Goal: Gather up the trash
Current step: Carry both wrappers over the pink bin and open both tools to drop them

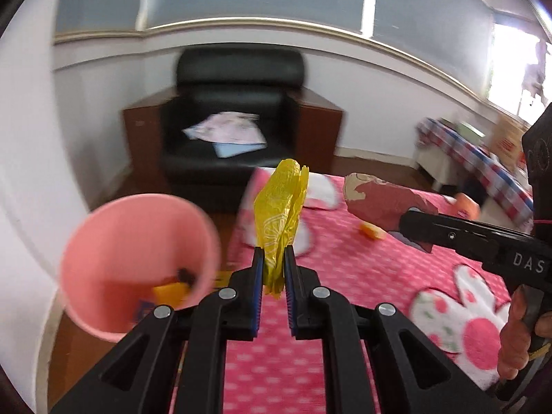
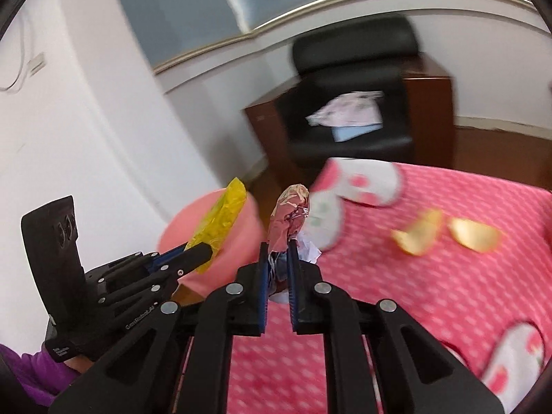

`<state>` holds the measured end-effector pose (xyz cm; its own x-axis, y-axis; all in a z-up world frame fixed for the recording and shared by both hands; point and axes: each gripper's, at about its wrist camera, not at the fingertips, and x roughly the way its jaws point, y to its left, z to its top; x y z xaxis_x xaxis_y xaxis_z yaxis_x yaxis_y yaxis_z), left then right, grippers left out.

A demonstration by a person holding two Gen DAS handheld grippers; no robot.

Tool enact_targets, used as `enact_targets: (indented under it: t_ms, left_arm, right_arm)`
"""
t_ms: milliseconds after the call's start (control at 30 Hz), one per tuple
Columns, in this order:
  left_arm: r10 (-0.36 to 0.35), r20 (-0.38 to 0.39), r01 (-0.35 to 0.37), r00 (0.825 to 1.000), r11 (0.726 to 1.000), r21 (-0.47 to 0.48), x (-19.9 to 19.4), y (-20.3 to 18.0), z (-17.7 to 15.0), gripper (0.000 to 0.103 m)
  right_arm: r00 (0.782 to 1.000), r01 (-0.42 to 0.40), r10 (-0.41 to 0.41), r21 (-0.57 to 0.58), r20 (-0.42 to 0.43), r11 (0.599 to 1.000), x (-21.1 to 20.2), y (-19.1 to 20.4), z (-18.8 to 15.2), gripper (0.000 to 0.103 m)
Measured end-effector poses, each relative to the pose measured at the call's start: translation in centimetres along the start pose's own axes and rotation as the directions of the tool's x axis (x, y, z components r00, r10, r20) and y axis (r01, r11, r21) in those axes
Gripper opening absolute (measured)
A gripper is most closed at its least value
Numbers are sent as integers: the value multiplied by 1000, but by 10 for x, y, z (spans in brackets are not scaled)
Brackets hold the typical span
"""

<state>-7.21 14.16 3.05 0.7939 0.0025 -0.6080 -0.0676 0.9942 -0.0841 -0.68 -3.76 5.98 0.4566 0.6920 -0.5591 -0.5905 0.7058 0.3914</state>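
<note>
My left tool (image 1: 273, 269) is clamped on a yellow wrapper (image 1: 281, 220) at frame centre, with the pink bin (image 1: 138, 265) at lower left. My right tool (image 2: 278, 262) is clamped on a crumpled red wrapper (image 2: 289, 217) above the pink bedspread (image 2: 448, 276), where two orange peels (image 2: 445, 236) lie at centre right.

Bright window (image 1: 510, 69) glare, motion blur, curved fisheye edges.
</note>
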Motion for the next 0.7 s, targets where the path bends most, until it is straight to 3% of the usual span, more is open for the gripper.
enact_targets:
  t_ms: [300, 600, 700]
  left_arm:
    - [155, -46, -159, 987, 983, -96, 1, 76, -10, 11]
    - [180, -99, -192, 979, 972, -132, 9, 102, -26, 14]
    - [181, -100, -195, 978, 970, -147, 13, 105, -25, 21]
  right_arm:
    - [985, -121, 109, -91, -130, 988, 80, 67, 16, 10]
    - [966, -142, 115, -105, -233, 984, 135, 101, 12, 11]
    - [962, -131, 104, -91, -253, 987, 143, 103, 10, 20]
